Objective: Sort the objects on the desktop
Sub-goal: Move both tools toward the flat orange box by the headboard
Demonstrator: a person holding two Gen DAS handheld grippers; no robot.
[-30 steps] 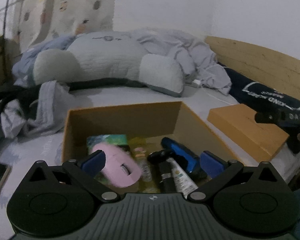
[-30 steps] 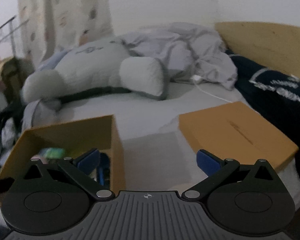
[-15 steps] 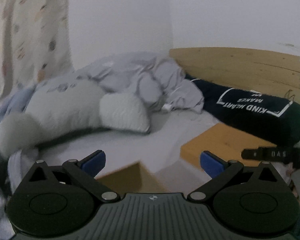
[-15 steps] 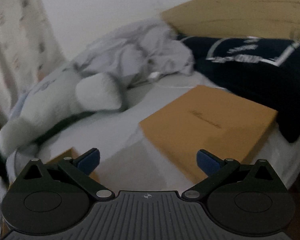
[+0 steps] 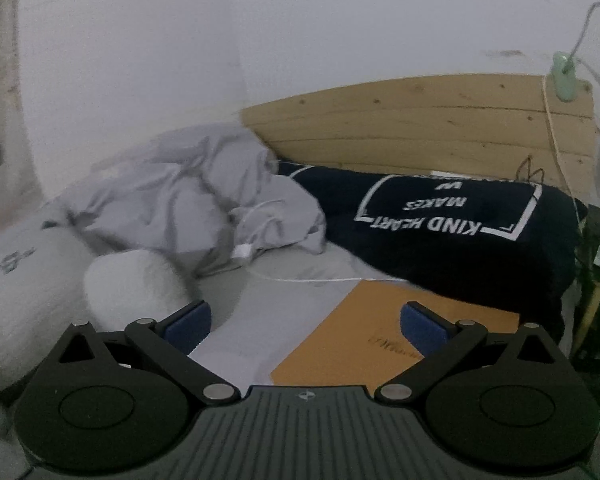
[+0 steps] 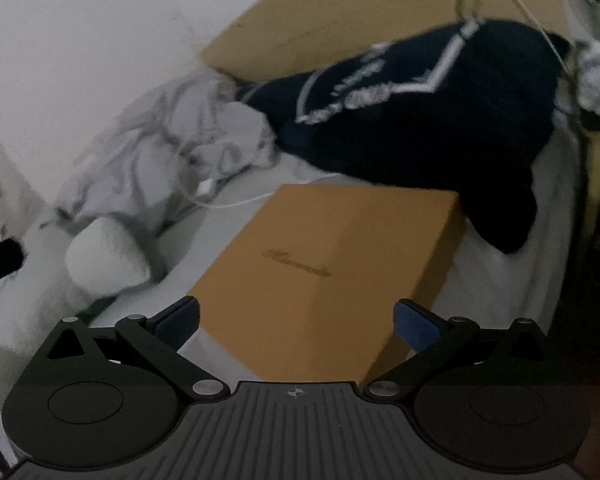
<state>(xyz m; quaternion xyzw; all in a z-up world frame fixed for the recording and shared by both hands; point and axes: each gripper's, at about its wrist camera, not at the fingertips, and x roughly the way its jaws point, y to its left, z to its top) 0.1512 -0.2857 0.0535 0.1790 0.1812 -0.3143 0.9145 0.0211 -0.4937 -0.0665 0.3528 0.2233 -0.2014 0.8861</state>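
Observation:
A flat orange box lid (image 6: 324, 276) lies on the grey bed sheet, close in front of my right gripper (image 6: 296, 320), which is open and empty above its near edge. The lid also shows in the left wrist view (image 5: 380, 336), at lower right. My left gripper (image 5: 306, 324) is open and empty, over the sheet and the lid's left edge. The open box with the desktop objects is out of both views.
A dark navy pillow with white lettering (image 5: 452, 232) lies behind the lid against a wooden headboard (image 5: 420, 120). A crumpled grey blanket (image 5: 188, 200), a white charger cable (image 5: 256, 240) and a grey plush pillow (image 5: 132, 284) lie left.
Both grippers have swung right, away from the open box with the pink mouse and other items. That box has left both views; the orange lid is now in front of them.

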